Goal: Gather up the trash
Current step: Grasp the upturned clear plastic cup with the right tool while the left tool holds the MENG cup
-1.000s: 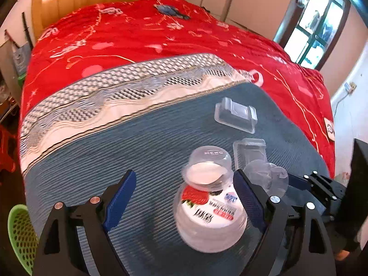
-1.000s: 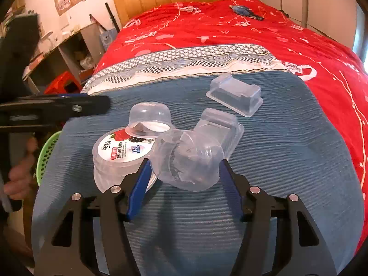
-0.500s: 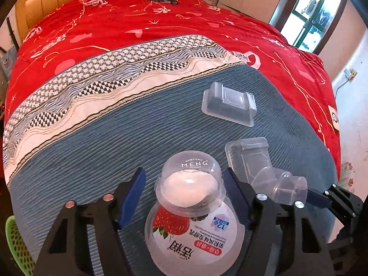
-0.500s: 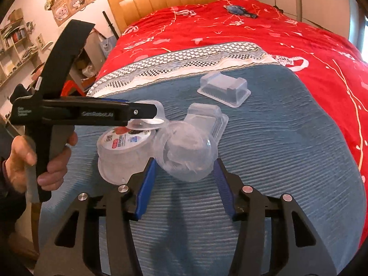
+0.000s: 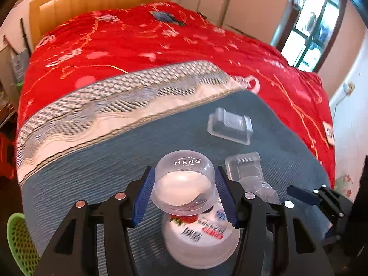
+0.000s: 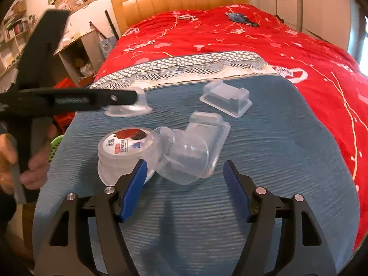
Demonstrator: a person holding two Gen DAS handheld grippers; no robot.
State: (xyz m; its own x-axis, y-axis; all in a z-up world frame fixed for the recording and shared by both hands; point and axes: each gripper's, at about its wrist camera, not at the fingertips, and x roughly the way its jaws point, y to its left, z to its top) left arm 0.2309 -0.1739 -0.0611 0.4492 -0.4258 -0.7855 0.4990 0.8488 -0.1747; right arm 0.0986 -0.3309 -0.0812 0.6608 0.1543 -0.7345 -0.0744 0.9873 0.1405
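My left gripper point(image 5: 184, 172) holds a small clear cup point(image 5: 187, 163) marked MENG, its jaws closing on the cup's sides. The cup hangs above a strawberry yogurt tub point(image 5: 200, 237) on the blue blanket. In the right wrist view the same cup point(image 6: 128, 110) is up in the air, clear of the tub point(image 6: 122, 147). My right gripper point(image 6: 184, 164) has its jaws opening. A clear plastic cup point(image 6: 184, 151) lies on its side just ahead of them, free of both pads, leaning on a clear tray point(image 6: 209, 126).
Another clear tray point(image 6: 226, 101) lies farther up the blue blanket point(image 6: 276, 149). A red quilt point(image 6: 230, 36) covers the rest of the bed. A green basket point(image 5: 18, 241) sits low at the left beside the bed. A person's hand point(image 6: 34, 168) grips the left tool.
The left jaws closed on the small cup and lifted it off the yogurt tub. The right jaws let go of the clear cup, which now lies tipped on the blanket.
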